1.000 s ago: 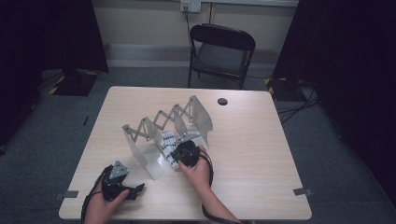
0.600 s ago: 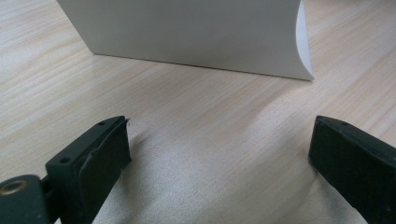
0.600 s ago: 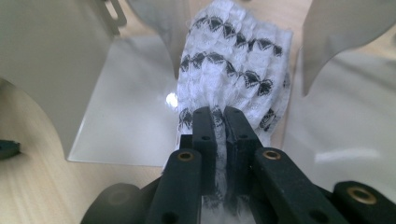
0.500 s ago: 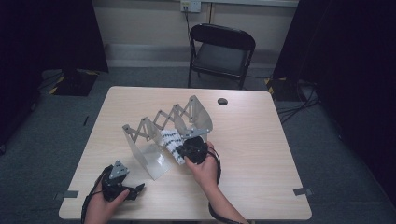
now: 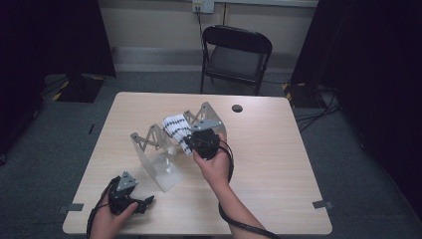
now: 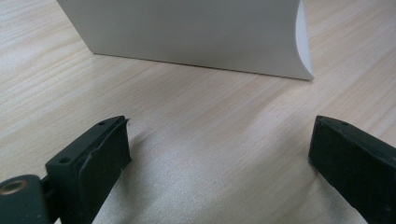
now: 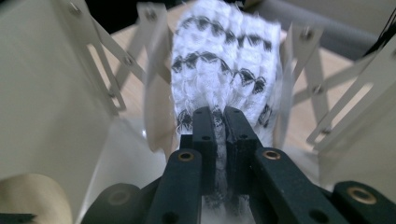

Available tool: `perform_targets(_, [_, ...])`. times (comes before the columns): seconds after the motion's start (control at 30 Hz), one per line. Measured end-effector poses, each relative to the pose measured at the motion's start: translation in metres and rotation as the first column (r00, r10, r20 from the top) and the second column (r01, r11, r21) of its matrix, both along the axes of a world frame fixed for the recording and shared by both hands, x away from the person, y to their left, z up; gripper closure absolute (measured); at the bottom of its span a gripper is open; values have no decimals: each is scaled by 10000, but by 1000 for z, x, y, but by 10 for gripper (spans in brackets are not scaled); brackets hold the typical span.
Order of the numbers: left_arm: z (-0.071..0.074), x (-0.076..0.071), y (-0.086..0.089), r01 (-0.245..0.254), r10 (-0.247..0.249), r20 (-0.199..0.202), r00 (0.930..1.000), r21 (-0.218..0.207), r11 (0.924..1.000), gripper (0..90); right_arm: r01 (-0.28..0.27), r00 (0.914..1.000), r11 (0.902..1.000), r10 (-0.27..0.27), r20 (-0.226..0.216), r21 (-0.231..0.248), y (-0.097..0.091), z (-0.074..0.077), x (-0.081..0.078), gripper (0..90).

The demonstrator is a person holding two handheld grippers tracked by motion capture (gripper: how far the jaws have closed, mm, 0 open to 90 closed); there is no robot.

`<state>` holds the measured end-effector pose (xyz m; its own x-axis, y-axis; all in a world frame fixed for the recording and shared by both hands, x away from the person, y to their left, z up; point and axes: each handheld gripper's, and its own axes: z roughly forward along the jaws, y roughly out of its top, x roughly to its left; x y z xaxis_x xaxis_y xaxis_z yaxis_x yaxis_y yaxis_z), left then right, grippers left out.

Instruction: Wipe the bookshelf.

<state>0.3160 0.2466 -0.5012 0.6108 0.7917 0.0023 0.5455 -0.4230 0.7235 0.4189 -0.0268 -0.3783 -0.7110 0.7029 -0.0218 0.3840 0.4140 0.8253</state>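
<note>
One white sock with black stripes point(image 5: 175, 128) sits in the middle of the frame, between the plates of one folding rack point(image 5: 154, 149) on the table point(image 5: 278, 149). The right claw point(image 7: 219, 126) is pinched tight on the sock. The left claw point(image 6: 219, 154) rests at the lower left of the high view, wide open, with nothing in it. One black chair point(image 5: 236, 55) stands behind the table.
</note>
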Motion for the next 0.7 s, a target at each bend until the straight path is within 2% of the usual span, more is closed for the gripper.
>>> perform_targets(0.17, [0,0,0,8,-8,-5,10000,-3,10000,50,181,9982,9995,-195,-559,-258,2,-35,5,844])
perform_targets(0.3, [0,0,0,26,-26,-26,10000,-31,10000,48,256,9950,9991,-287,-957,-340,1,-55,8,844])
perform_targets(0.6, [0,0,0,27,-27,-26,10000,-34,10000,48,328,9851,9974,-431,-1667,-638,-7,-85,5,844])
perform_targets(0.7, [0,0,0,29,-29,-26,10000,-31,10000,48,312,9822,9979,-410,-1833,-560,-9,-91,1,844])
